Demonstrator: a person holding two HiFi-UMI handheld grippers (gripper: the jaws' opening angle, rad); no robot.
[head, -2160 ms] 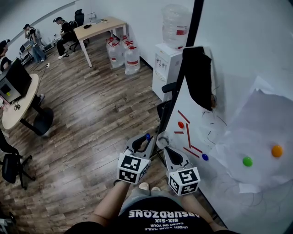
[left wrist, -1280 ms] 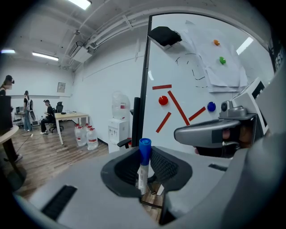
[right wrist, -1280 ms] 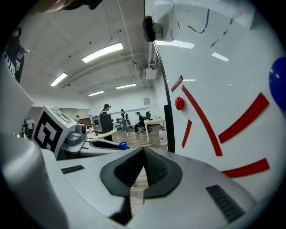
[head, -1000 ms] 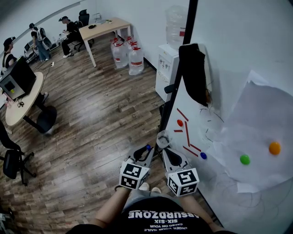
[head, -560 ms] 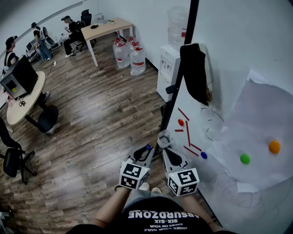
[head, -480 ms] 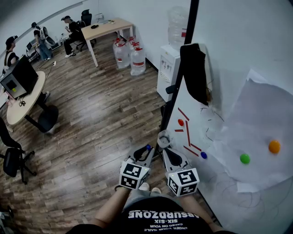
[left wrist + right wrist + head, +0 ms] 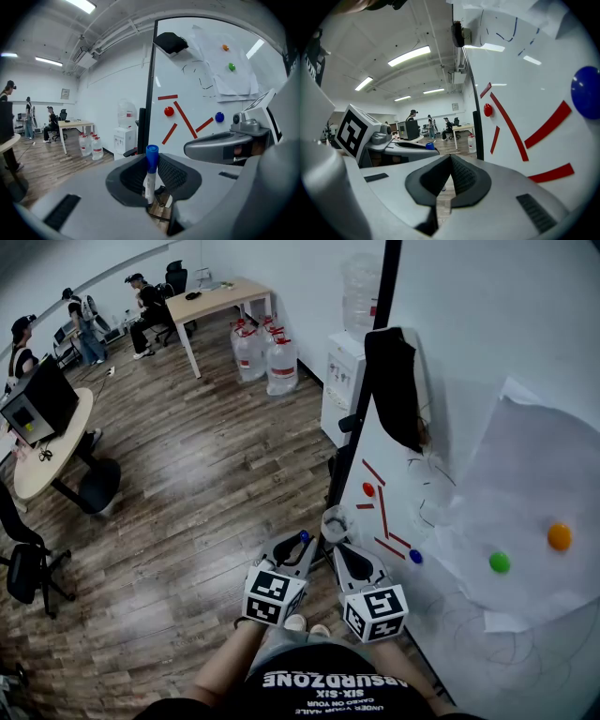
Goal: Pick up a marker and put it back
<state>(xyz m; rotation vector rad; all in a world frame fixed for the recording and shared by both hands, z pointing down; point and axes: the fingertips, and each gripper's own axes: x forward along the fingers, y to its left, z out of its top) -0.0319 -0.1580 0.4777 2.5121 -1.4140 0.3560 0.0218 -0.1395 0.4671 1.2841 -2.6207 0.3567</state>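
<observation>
A white marker with a blue cap (image 7: 150,172) stands upright between the pads of my left gripper (image 7: 151,176), which is shut on it; its cap (image 7: 303,536) shows in the head view above that gripper (image 7: 298,546). My right gripper (image 7: 330,542) sits just to its right, close to the whiteboard (image 7: 487,362), with its jaws (image 7: 449,180) shut and nothing between them. The board carries red strokes (image 7: 382,512), a red magnet (image 7: 368,489) and a blue magnet (image 7: 414,557).
Paper sheets (image 7: 534,512) with green (image 7: 500,562) and orange (image 7: 559,536) magnets hang on the board, and a black cloth (image 7: 394,390) drapes its upper edge. A water dispenser (image 7: 349,371), bottles (image 7: 267,357), desks and people stand across the wooden floor.
Both grippers stay where they were, the marker still in the left one. Only the head view has shifted slightly.
</observation>
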